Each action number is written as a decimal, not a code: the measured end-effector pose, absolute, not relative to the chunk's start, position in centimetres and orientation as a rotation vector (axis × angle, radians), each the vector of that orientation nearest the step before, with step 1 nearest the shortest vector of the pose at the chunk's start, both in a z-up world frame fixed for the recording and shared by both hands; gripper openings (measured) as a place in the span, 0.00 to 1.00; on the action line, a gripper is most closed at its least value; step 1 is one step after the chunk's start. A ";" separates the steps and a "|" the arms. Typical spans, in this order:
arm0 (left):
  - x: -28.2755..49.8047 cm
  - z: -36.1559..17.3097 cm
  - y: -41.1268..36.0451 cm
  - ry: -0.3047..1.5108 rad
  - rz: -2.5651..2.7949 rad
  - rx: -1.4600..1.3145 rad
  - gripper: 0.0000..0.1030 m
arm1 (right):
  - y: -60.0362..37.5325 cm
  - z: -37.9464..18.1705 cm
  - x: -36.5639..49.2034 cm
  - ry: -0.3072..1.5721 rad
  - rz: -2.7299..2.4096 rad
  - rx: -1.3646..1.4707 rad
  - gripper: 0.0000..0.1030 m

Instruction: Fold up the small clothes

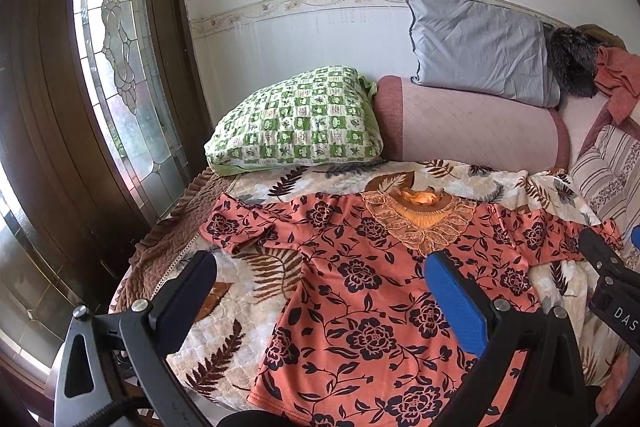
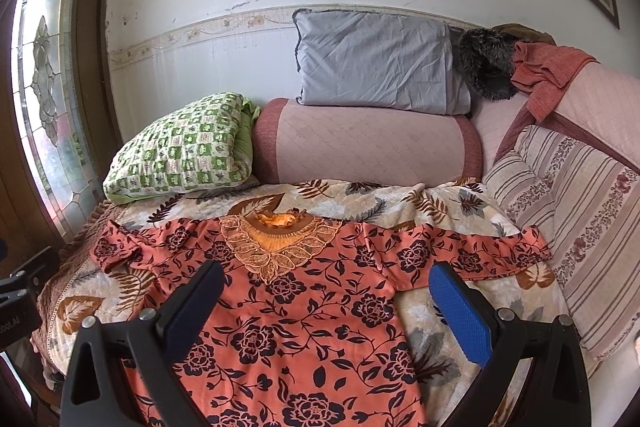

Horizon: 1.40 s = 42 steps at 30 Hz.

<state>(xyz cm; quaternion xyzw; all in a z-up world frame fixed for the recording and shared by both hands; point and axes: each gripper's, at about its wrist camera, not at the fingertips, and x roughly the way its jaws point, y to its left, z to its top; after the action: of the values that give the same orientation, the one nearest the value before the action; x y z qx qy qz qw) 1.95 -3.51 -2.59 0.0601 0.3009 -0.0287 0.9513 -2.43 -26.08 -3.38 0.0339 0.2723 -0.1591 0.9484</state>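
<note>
Item: orange short-sleeved blouse with black flower print and lace collar (image 2: 288, 323), spread flat at frame centre on the leaf-patterned quilted bed cover (image 2: 436, 203); left gripper (image 1: 320, 291) and right gripper (image 2: 324, 303) both spread, empty, above it; risk: thin slippery-looking fabric bunching or cover pinched along.

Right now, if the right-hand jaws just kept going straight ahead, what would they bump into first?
Most likely the orange floral shirt, spread flat on the leaf-print blanket. The right gripper is open above its chest area, though depth is hard to judge.
</note>
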 end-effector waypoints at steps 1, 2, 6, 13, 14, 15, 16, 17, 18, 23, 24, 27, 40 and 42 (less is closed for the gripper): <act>2.1 -2.6 -3.8 0.612 -0.060 0.125 1.00 | -26.1 -3.4 -2.4 0.554 -0.326 0.068 1.00; 2.1 -2.6 -3.8 0.613 -0.062 0.126 1.00 | -26.1 -3.3 -2.4 0.553 -0.327 0.067 1.00; 2.2 -2.6 -4.1 0.608 -0.067 0.129 1.00 | -26.2 -3.3 -2.6 0.553 -0.332 0.064 1.00; 3.1 -3.5 -4.3 0.634 -0.048 0.150 1.00 | -26.8 -3.9 -2.4 0.569 -0.331 0.075 1.00; 3.3 -3.6 -4.2 0.637 -0.043 0.151 1.00 | -26.8 -4.0 -2.3 0.572 -0.330 0.078 1.00; 3.4 -3.7 -4.1 0.638 -0.040 0.151 1.00 | -26.9 -4.2 -2.3 0.575 -0.330 0.079 1.00; 3.5 -3.8 -4.0 0.638 -0.039 0.150 1.00 | -27.0 -4.3 -2.1 0.579 -0.329 0.081 1.00; 3.6 -3.8 -3.9 0.636 -0.037 0.149 1.00 | -27.0 -4.3 -2.0 0.582 -0.329 0.082 1.00; 3.7 -3.8 -3.8 0.635 -0.035 0.148 1.00 | -27.0 -4.4 -1.8 0.584 -0.329 0.083 1.00; 4.4 -4.1 -3.0 0.629 -0.021 0.137 1.00 | -26.8 -4.5 -1.4 0.586 -0.327 0.078 1.00; 4.6 -4.2 -2.8 0.630 -0.018 0.135 1.00 | -26.7 -4.6 -1.2 0.586 -0.326 0.076 1.00; 5.4 -4.7 -2.6 0.635 -0.013 0.131 1.00 | -26.5 -4.8 -0.7 0.591 -0.326 0.066 1.00; 10.6 -8.4 -4.5 0.695 -0.009 0.155 1.00 | -29.3 -8.2 3.2 0.657 -0.350 0.103 1.00; 11.7 -9.3 -5.4 0.709 -0.012 0.164 1.00 | -30.3 -8.9 3.8 0.669 -0.360 0.114 1.00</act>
<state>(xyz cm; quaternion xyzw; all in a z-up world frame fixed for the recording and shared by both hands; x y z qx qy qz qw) 11.70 -5.41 -9.27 0.0802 0.3466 -0.0060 0.9345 3.77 -30.26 -8.95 0.0554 0.3264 -0.1756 0.9271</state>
